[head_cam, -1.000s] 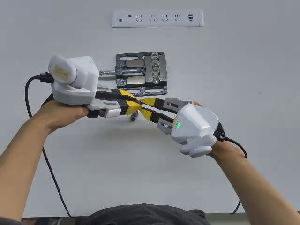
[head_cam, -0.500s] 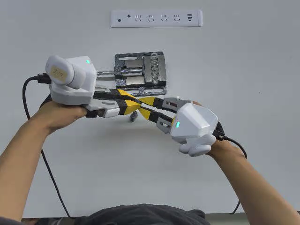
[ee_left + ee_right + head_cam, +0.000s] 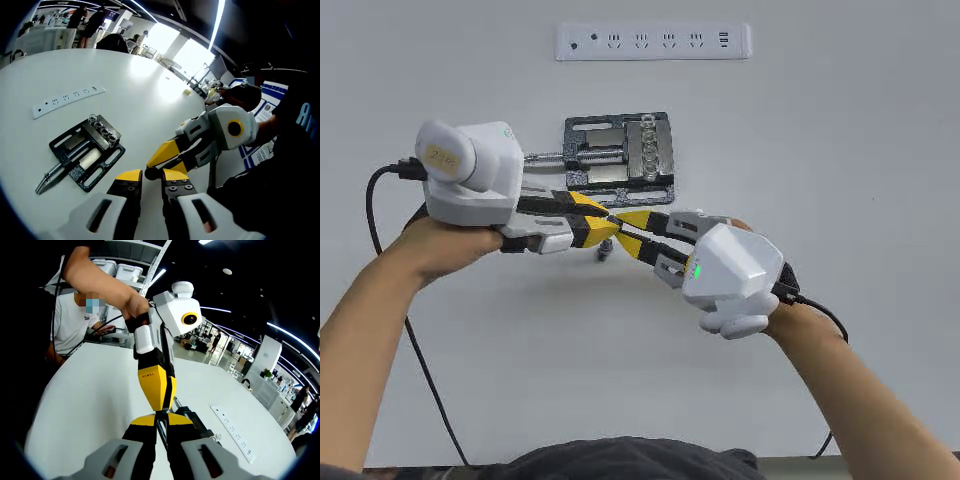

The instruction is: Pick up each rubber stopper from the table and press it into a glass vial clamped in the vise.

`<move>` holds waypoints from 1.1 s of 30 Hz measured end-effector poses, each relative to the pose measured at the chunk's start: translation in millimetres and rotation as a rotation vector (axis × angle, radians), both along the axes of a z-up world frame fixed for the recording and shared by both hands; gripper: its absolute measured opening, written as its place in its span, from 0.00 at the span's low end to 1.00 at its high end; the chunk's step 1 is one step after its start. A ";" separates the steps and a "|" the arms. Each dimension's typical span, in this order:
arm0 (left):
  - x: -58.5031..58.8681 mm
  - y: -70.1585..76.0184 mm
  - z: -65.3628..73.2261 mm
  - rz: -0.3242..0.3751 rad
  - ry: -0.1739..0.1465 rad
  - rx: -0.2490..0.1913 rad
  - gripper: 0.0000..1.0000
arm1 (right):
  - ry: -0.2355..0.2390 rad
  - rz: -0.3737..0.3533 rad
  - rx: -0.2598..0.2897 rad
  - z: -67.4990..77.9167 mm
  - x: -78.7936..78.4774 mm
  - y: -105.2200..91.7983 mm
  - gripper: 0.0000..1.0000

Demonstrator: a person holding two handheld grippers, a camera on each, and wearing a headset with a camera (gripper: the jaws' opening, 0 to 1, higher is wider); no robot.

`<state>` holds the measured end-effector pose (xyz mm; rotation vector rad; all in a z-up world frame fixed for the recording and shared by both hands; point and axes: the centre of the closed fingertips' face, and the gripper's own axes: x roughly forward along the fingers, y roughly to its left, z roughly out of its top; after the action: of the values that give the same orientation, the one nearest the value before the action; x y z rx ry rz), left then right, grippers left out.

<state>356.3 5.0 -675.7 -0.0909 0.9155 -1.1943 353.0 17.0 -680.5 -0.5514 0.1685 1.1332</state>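
The left gripper (image 3: 151, 175) and right gripper (image 3: 161, 421) meet tip to tip in front of the vise (image 3: 618, 152), above the counter (image 3: 820, 180). The left's jaws stand a narrow gap apart, and I cannot tell whether anything sits between them. The right's jaws are all but closed, with no stopper seen in them. One stopper (image 3: 605, 251) lies on the counter in front of the vise, under the crossed tips. The vials (image 3: 648, 146) stand in a row in the vise and look open-mouthed, so pressing seems barely begun. Behind the vise lies a power strip (image 3: 655, 40).
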 end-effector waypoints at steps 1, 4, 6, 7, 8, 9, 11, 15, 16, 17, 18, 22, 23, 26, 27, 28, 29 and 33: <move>-0.4 -0.7 0.4 0.000 0.001 0.000 0.10 | -0.002 -0.001 -0.002 0.1 0.5 -0.3 0.05; -0.4 -1.0 0.0 0.002 0.006 -0.002 0.09 | -0.003 -0.002 0.002 -0.6 0.8 -1.1 0.05; 0.4 -0.6 -0.3 0.008 0.012 -0.003 0.08 | -0.004 -0.001 0.001 0.4 0.7 -0.6 0.05; 0.2 -0.9 0.2 0.012 0.016 -0.005 0.08 | -0.004 -0.002 0.003 1.2 0.7 -0.5 0.05; 0.3 -1.0 0.5 0.014 0.017 -0.006 0.08 | -0.005 -0.002 0.003 1.5 0.7 -0.5 0.05; 0.5 -0.6 0.2 0.014 0.018 -0.007 0.08 | -0.005 -0.002 0.003 1.7 0.6 -0.5 0.05; 0.8 0.7 -1.1 0.016 0.021 -0.003 0.08 | -0.005 0.001 0.002 2.0 0.2 0.1 0.05; 0.7 0.4 -0.6 0.023 0.015 0.012 0.07 | -0.002 -0.002 -0.001 0.6 0.8 0.1 0.05; 0.4 -0.3 -0.2 0.021 0.012 0.016 0.07 | 0.001 -0.004 0.001 0.1 1.1 0.0 0.05; 0.8 -0.6 -0.8 0.015 -0.001 0.026 0.07 | 0.005 -0.006 0.000 -0.7 1.4 -0.2 0.05; 1.0 -0.7 -1.6 0.012 -0.007 0.033 0.07 | 0.008 -0.008 -0.001 -0.9 1.6 0.0 0.05; 0.8 -0.9 -5.6 -0.014 -0.040 0.075 0.06 | 0.047 -0.025 -0.002 -5.8 1.8 0.7 0.06; 0.6 -0.7 -6.3 -0.021 -0.045 0.082 0.06 | 0.054 -0.028 0.000 -6.6 1.6 0.8 0.06; 0.8 0.5 -8.5 -0.037 -0.060 0.100 0.06 | 0.072 -0.040 0.000 -10.1 2.1 0.2 0.06; 1.3 1.3 -9.7 -0.043 -0.067 0.107 0.06 | 0.074 -0.045 -0.001 -11.8 2.9 -0.3 0.07; 1.6 1.9 -10.7 -0.048 -0.072 0.114 0.06 | 0.077 -0.049 -0.004 -12.7 3.5 -0.7 0.09; 1.7 2.2 -11.4 -0.054 -0.076 0.119 0.06 | 0.081 -0.053 -0.002 -13.0 4.2 -0.9 0.12; 5.4 2.5 -13.6 -0.065 -0.090 0.127 0.06 | 0.104 -0.077 0.010 -11.0 6.6 -2.5 0.16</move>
<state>361.7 7.4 -689.3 0.0946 0.9178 -1.1876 359.6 14.5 -691.5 -0.4735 0.2714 1.0878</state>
